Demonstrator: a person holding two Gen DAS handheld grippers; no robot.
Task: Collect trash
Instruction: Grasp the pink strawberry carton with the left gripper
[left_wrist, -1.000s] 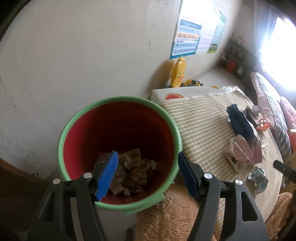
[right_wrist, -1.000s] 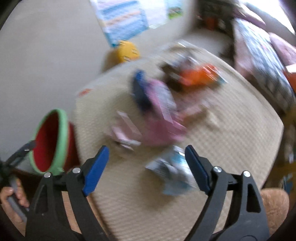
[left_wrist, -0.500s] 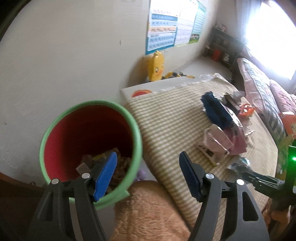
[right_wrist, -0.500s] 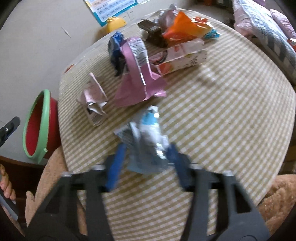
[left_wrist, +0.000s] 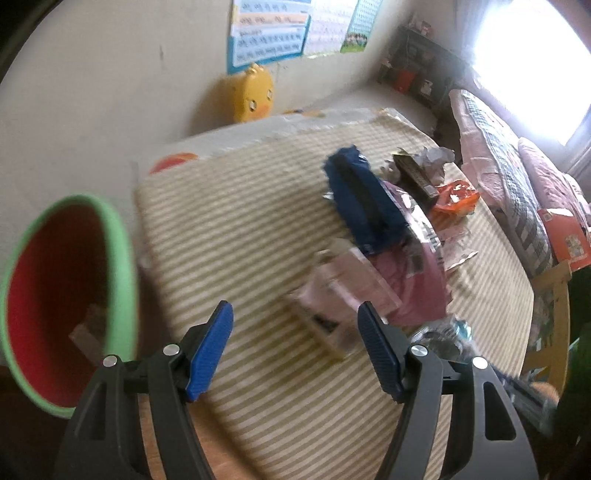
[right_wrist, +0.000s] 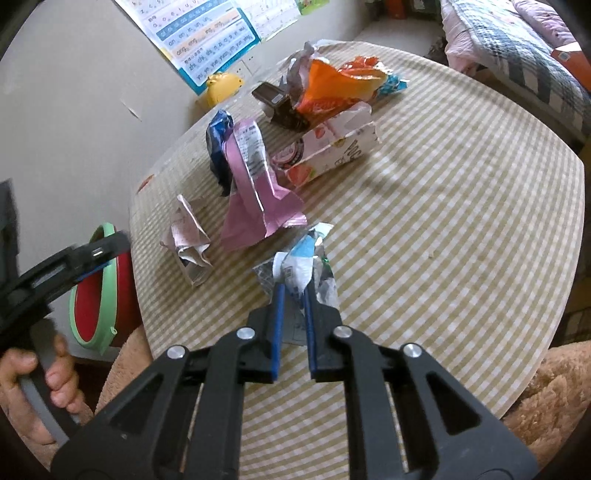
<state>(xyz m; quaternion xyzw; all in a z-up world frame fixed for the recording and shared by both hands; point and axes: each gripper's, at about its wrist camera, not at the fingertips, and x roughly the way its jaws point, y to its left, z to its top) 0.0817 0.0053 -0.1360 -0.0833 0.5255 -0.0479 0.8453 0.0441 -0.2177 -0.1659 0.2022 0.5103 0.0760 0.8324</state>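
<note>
My right gripper (right_wrist: 293, 290) is shut on a crumpled silver and blue wrapper (right_wrist: 301, 264) at the near part of the checked table (right_wrist: 461, 221). My left gripper (left_wrist: 295, 332) is open and empty above the table's left part, just short of a crumpled pink carton (left_wrist: 340, 291). The red bin with a green rim (left_wrist: 66, 295) stands off the table's left edge; it also shows in the right wrist view (right_wrist: 99, 295). A blue wrapper (left_wrist: 362, 199), a pink wrapper (right_wrist: 255, 188), a strawberry carton (right_wrist: 328, 155) and an orange bag (right_wrist: 332, 88) lie in a pile further back.
A dark box (right_wrist: 277, 101) lies at the back of the pile. A yellow duck toy (left_wrist: 253, 98) stands by the wall under a poster. A bed (left_wrist: 517, 192) is to the right. Brown fuzzy fabric (right_wrist: 546, 387) borders the table's near edge.
My right gripper has closed on the silver and blue wrapper. My left gripper has swung right, from over the bin to above the table near the pink carton.
</note>
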